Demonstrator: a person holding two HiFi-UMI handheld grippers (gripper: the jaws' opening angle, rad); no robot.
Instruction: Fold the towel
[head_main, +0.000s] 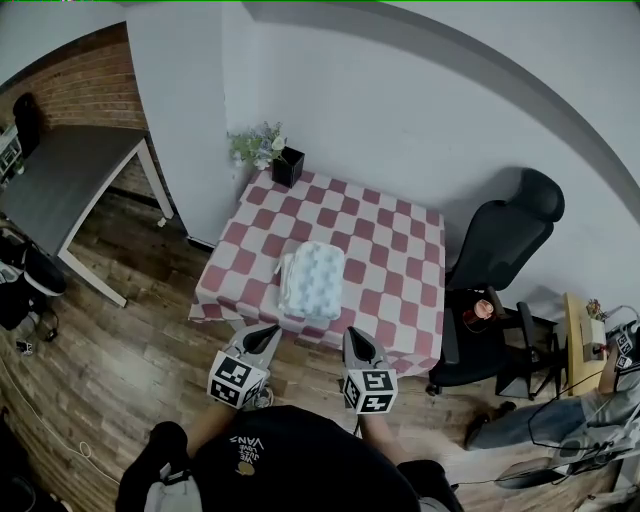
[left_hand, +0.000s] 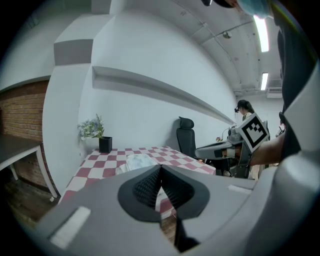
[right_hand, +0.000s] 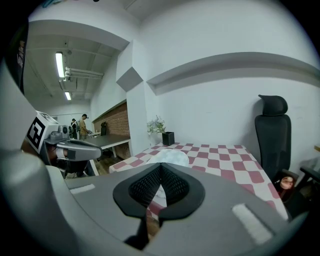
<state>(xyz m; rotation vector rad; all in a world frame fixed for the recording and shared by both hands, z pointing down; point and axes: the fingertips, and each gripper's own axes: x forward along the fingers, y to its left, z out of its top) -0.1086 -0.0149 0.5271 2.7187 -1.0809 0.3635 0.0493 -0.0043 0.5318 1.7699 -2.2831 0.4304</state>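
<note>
A pale blue-white towel (head_main: 311, 280) lies folded into a thick bundle near the front edge of the red-and-white checkered table (head_main: 390, 260). My left gripper (head_main: 268, 336) and right gripper (head_main: 356, 338) hover side by side just off the table's front edge, short of the towel. Both are shut with nothing between the jaws. In the left gripper view the towel (left_hand: 139, 161) shows beyond the closed left gripper (left_hand: 160, 171). In the right gripper view the towel (right_hand: 170, 156) shows past the closed right gripper (right_hand: 161, 169).
A small potted plant (head_main: 268, 152) stands at the table's far left corner. A black office chair (head_main: 500, 250) sits at the right of the table, a grey desk (head_main: 60, 180) at the far left. A person (head_main: 560, 415) sits at the lower right. Wooden floor surrounds the table.
</note>
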